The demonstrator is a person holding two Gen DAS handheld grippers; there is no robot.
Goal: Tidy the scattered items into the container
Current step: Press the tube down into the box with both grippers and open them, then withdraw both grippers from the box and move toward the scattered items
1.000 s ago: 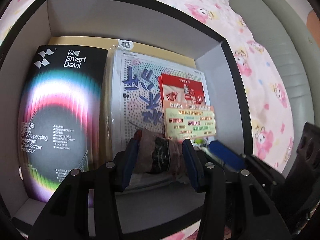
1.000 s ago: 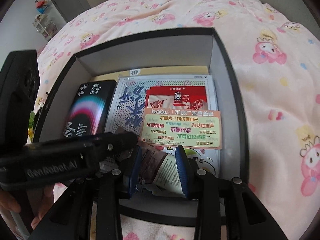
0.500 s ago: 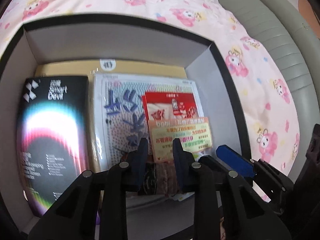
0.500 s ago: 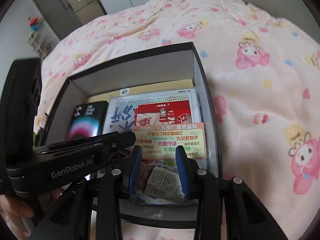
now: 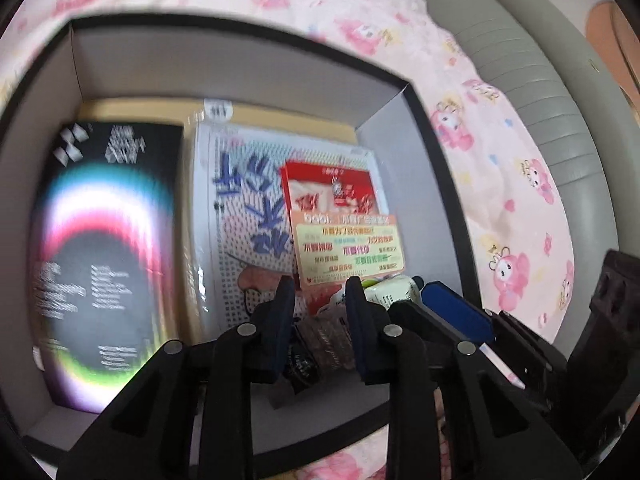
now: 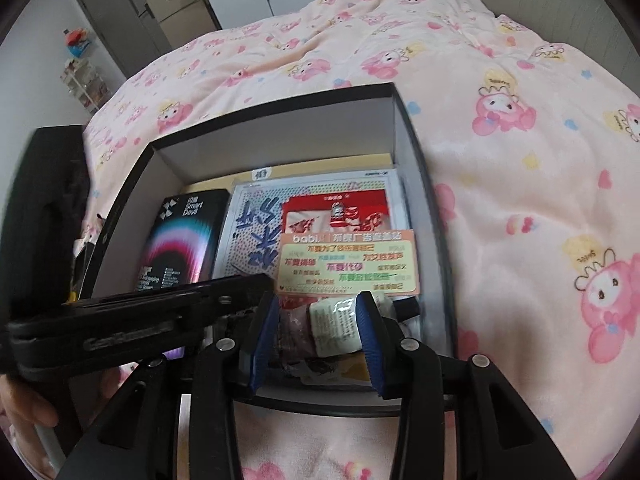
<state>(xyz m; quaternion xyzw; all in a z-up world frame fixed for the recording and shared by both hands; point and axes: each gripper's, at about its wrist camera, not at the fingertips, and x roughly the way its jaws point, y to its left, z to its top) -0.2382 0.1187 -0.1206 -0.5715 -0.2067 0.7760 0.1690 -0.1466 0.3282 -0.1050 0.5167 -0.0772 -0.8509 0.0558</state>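
A black-rimmed box lies on the bed. Inside lie a black Smart Devil package, a white dotted sheet pack, a red packet and an orange card. Small brown and white sachets lie at the near wall. My left gripper hangs over them with a narrow gap, empty. My right gripper is open above the white sachet.
The pink cartoon bedspread surrounds the box. A grey padded headboard runs along the right in the left wrist view. Cupboards and a small shelf stand far off beyond the bed.
Both grippers have risen and drawn back from the box floor. The left jaws narrowed after one second ago. The brown sachet now lies loose below them.
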